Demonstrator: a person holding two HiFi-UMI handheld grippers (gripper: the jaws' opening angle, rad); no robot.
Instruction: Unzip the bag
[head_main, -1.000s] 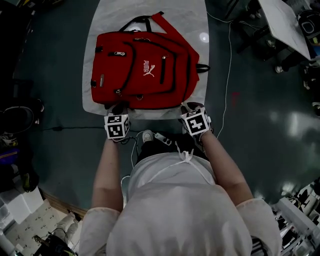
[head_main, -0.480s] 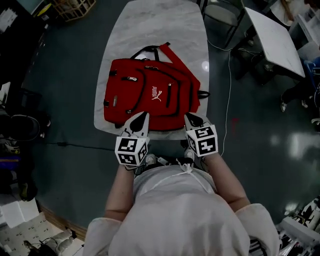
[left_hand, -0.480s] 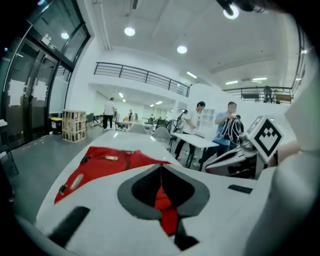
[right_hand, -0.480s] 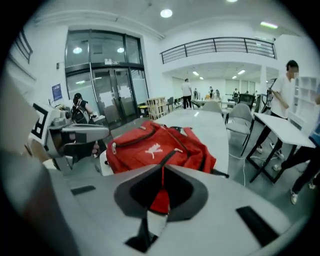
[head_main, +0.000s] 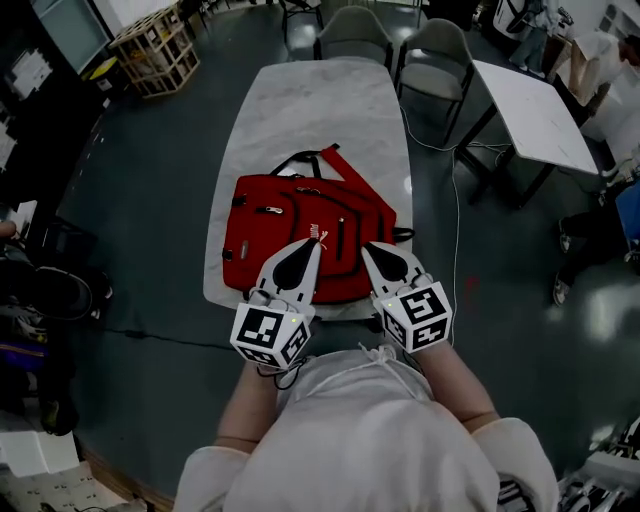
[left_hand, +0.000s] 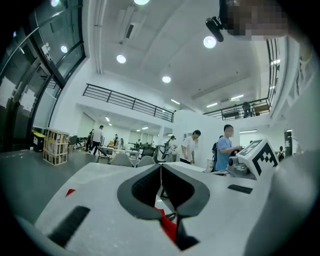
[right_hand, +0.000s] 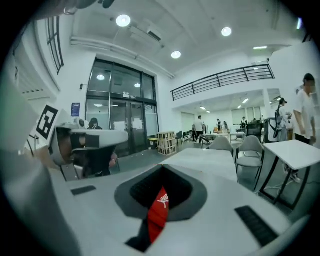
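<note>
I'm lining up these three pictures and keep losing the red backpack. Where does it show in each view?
Head view: the backpack lies mid-picture on the marble table.
Left gripper view: a red sliver, low centre, through the gap of the shut left tongs.
Right gripper view: a red strip with white logo, low centre, between the shut right tongs.
Shared landmark: the grey chairs beyond the table's far end.

Floor (head_main: 150, 200) was dark grey-green and glossy. A long white marble table (head_main: 320, 110) stood centre, with two grey chairs (head_main: 440, 55) at its far end. A second white table (head_main: 535, 115) stood to the right and a wooden crate (head_main: 155, 50) far left. Round ceiling lights (right_hand: 123, 20) were lit. A railed mezzanine (right_hand: 222, 79) ran above tall glass doors (right_hand: 120, 115).
</note>
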